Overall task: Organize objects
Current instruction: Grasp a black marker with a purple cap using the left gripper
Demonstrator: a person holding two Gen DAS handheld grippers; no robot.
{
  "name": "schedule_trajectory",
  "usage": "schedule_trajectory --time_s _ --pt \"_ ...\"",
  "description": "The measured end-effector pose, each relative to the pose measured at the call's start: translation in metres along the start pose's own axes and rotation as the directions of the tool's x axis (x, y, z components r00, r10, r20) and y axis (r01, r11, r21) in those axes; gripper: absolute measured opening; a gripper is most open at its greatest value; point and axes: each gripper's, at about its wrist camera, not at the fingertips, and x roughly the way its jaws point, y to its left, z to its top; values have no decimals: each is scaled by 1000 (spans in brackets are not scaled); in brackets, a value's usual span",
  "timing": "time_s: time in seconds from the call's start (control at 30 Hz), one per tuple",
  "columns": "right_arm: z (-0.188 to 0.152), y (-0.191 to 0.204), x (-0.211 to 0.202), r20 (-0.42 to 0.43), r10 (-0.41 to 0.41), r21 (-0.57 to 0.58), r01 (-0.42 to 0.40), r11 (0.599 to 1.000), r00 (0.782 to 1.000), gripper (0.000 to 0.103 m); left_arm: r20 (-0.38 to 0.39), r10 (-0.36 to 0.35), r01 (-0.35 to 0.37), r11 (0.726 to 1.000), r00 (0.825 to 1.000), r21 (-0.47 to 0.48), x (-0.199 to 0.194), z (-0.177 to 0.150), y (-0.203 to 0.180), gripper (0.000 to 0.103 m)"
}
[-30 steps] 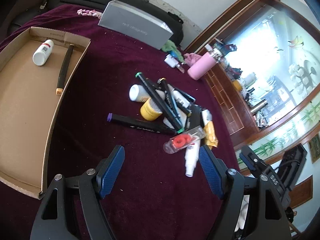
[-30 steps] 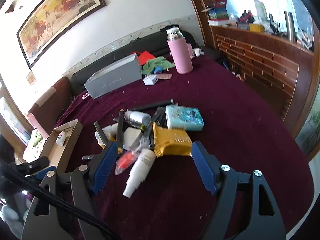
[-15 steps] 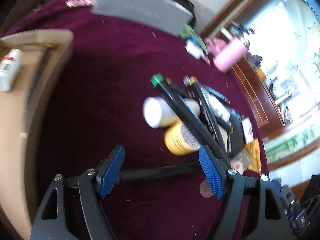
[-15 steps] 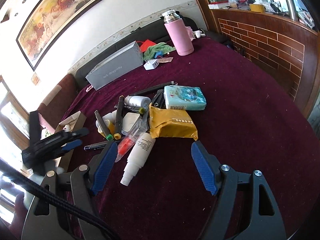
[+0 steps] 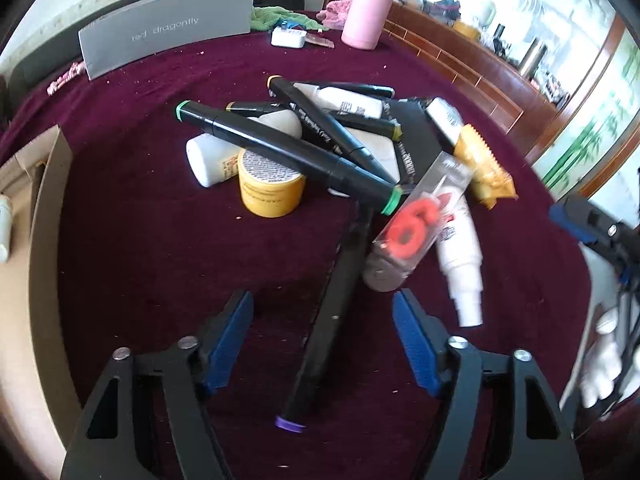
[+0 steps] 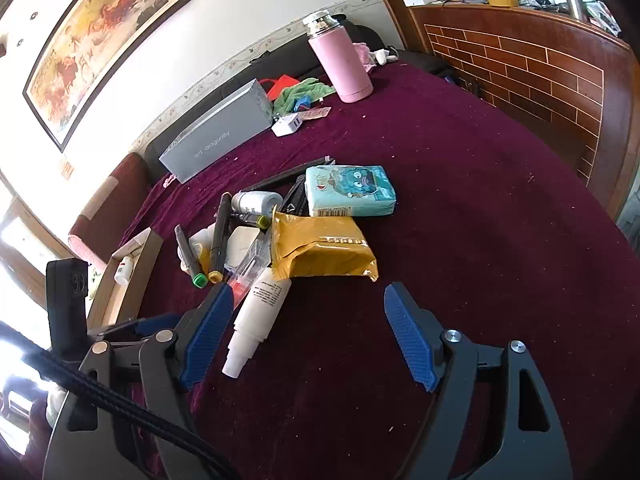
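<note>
Clutter fills the middle of a maroon-covered surface (image 5: 140, 240): black markers, white bottles, a yellow jar (image 5: 271, 190) and a clear packet holding red rings (image 5: 412, 228) lie heaped together. In the left wrist view, the left hand-held gripper (image 5: 322, 332) points steeply down, its blue pads standing on either side of a black marker with a purple cap (image 5: 320, 344); the jaws are closing, the marker lies between them along the gripper's axis, and neither pad touches it, with cloth showing on both sides. A second marker with green caps (image 5: 280, 152) lies across the jar and a white bottle (image 5: 208, 156), slanting from upper left to lower right. A cardboard tray (image 5: 44, 240) runs down the left edge of that frame, and a grey box (image 5: 168, 28) and a pink flask (image 5: 368, 12) stand at the top. In the right wrist view, the right hand-held gripper (image 6: 308, 336) hangs over the near part of the cloth with its jaws spread wide and nothing pinched; a white spray bottle (image 6: 256, 316) lies just inside its left pad, nozzle toward the camera. Above it sit a yellow foil pouch (image 6: 320, 248) and, touching its upper edge, a teal tissue pack (image 6: 348, 190). The tray shows at the left of this frame with a small white bottle (image 6: 122, 268) inside it.
</note>
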Motion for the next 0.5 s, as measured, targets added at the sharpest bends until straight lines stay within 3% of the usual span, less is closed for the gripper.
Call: schedule_trajectory --time_s 0.1,0.3,0.4,0.43,0.5 --pt "0 1 -1 3 -5 -7 5 1000 1000 78 -5 42 -41 998 999 52 -1 -4 -7 41" --pt "1 1 4 -13 -7 4 7 1000 1000 78 16 145 -146 981 989 131 16 4 -32 41" --pt "-1 7 7 -26 -3 -12 3 1000 1000 78 30 169 -172 977 985 128 21 7 -40 40" --pt "-2 10 8 -29 -3 -19 3 1000 1000 78 32 172 -175 977 985 122 20 7 -41 37" --pt "-2 14 8 -31 -4 -33 3 999 1000 78 33 167 -169 980 985 108 18 4 -44 15"
